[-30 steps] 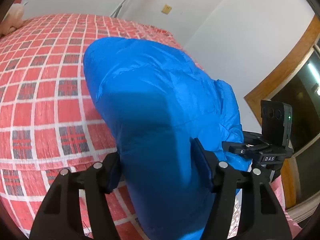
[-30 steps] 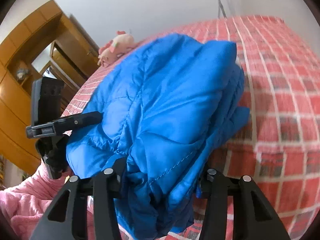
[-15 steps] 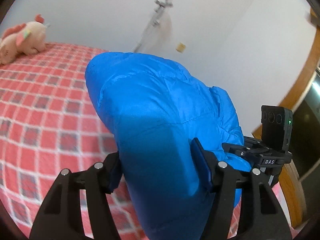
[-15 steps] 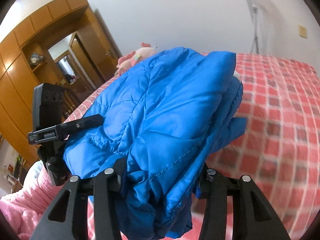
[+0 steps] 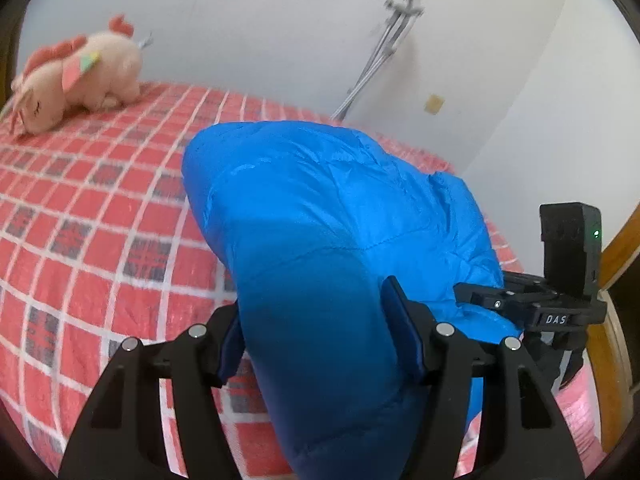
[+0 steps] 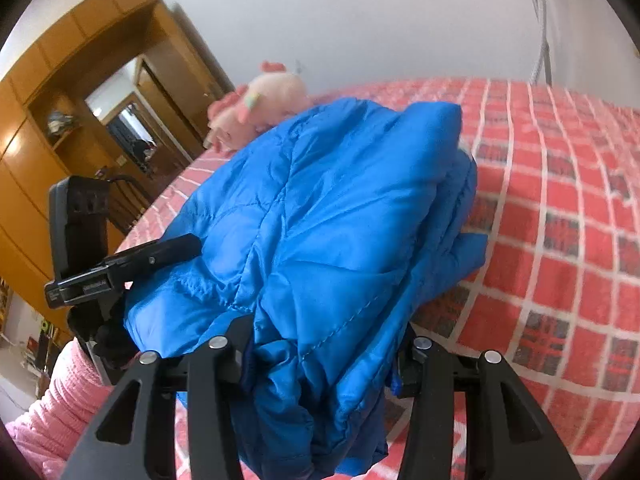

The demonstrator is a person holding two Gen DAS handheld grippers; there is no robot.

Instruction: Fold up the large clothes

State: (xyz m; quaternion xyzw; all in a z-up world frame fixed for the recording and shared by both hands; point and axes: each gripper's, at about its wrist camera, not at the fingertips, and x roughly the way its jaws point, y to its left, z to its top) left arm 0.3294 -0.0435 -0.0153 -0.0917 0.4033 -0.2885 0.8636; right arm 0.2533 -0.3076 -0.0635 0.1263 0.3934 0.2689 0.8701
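Where red checked bedspread (image 5: 100, 240) meets white wall (image 5: 260, 28), plush toy (image 5: 76, 80) lies

- A bed (image 5: 100, 208) covered by a red and white checked spread with grey squares fills most of both views.
- A pink stuffed toy (image 5: 76, 80) lies on the bed near the far wall.
- The walls (image 5: 260, 28) are plain white, with a small beige wall plate (image 5: 433, 104).
- A metal stand (image 5: 380, 52) leans against the wall.
- Wooden cabinets (image 6: 60, 92) frame an open doorway (image 6: 128, 128).
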